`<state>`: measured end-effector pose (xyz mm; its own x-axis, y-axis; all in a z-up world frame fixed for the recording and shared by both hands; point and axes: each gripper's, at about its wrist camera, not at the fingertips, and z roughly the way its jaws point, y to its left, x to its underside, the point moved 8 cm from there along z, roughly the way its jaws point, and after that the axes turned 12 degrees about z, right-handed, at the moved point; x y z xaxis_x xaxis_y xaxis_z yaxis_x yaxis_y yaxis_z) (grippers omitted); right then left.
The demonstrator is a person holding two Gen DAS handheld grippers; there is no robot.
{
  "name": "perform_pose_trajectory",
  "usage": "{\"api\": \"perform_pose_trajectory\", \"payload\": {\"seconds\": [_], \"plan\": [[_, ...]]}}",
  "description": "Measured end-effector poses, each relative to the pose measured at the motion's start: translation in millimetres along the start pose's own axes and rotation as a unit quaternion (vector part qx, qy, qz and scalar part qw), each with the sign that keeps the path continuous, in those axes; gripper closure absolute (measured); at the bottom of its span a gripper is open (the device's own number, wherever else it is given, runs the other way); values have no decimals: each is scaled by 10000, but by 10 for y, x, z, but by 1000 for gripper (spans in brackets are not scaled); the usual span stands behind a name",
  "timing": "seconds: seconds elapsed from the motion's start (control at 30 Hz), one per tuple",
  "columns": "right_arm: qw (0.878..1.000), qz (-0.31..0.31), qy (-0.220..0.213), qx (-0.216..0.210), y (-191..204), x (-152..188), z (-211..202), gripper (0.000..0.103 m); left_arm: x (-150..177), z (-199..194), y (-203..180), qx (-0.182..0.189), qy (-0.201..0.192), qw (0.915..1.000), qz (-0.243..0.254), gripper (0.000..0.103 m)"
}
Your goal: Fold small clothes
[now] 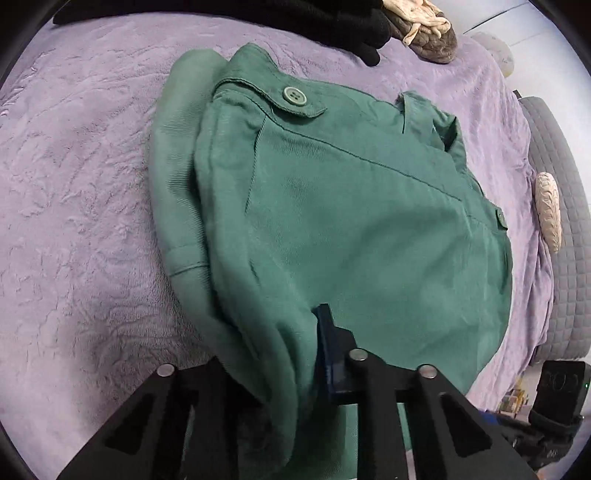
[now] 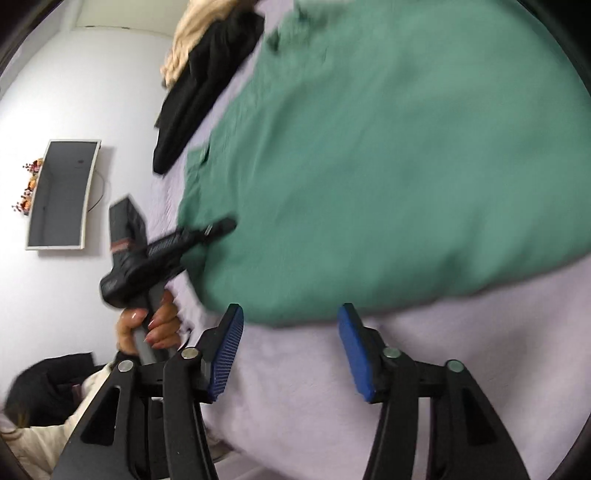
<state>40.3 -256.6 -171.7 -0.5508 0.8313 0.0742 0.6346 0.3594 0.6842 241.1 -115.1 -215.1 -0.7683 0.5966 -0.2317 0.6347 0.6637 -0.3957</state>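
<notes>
Left tongs point(image 1: 310, 354) pinch the green shorts point(image 1: 351, 221); right tongs point(image 2: 291, 350) gape wide, empty.

There is one green cotton garment point(image 1: 332, 221), with two round green buttons point(image 1: 294, 96), one black cloth pile point(image 1: 332, 18) and two black grippers point(image 2: 290, 350).

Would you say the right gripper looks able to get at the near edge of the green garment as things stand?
Probably yes: the right gripper is open just short of the green garment, with only bare lilac blanket between them.
</notes>
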Motion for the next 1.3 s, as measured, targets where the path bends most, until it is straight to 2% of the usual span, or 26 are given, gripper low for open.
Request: {"api": "perform_pose_trajectory", "payload": {"seconds": [0.03, 0.07, 0.17, 0.3, 0.33, 0.43, 0.57, 0.7, 0.87, 1.03, 1.1, 1.13, 1.17, 1.2, 1.27, 1.3], "plan": [[9998, -70, -157, 107, -27, -101, -64, 83, -13, -58, 4, 4, -55, 10000, -20, 85], [9992, -98, -277, 259, -74, -213, -99, 87, -25, -116, -22, 2, -124, 9999, -22, 86], [9970, -262, -440, 583, -194, -430, 0, 89, -67, -326, -177, 92, -348, 9993, 22, 87], [9936, -460, -163, 1018, -397, -475, 493, 89, -253, -559, -579, 250, -648, 9974, 195, 87], [9933, -491, -184, 1033, -407, -492, 532, 89, -304, -618, -699, 283, -717, 9966, 283, 90], [9951, -446, -193, 856, -430, -520, 505, 89, -475, -704, -1188, 279, -869, 9933, 709, 90], [9996, -132, -69, 260, -519, -547, 357, 89, -684, -686, -1970, 469, -994, 9854, 1304, 90], [9986, 248, -141, -442, -676, -548, -24, 89, -819, -365, -2850, 426, -877, 9726, 2111, 90], [9901, 911, -608, -881, -1215, -554, -626, 89, -711, 472, -3705, 101, -342, 9550, 2946, 90], [9806, 1583, -778, -851, -1855, -524, -881, 86, -405, 1359, -3880, -507, 306, 9444, 3235, 90], [9776, 1730, -830, -868, -2019, -513, -958, 86, -333, 1494, -3894, -854, 302, 9365, 3387, 89], [9765, 1774, -851, -884, -2067, -501, -994, 86, -316, 1497, -3915, -970, 262, 9327, 3464, 88], [9755, 1811, -861, -900, -2109, -490, -1026, 86, -300, 1484, -3932, -993, 245, 9311, 3502, 74], [9747, 1843, -871, -917, -2141, -497, -1053, 86, -284, 1467, -3956, -950, 230, 9314, 3506, 55], [9741, 1861, -889, -927, -2139, -527, -1060, 86, -295, 1342, -4032, -915, 30, 9331, 3477, 35], [9745, 1847, -891, -907, -2140, -545, -1076, 85, -308, 1283, -4070, -889, -72, 9336, 3470, 28]]}}
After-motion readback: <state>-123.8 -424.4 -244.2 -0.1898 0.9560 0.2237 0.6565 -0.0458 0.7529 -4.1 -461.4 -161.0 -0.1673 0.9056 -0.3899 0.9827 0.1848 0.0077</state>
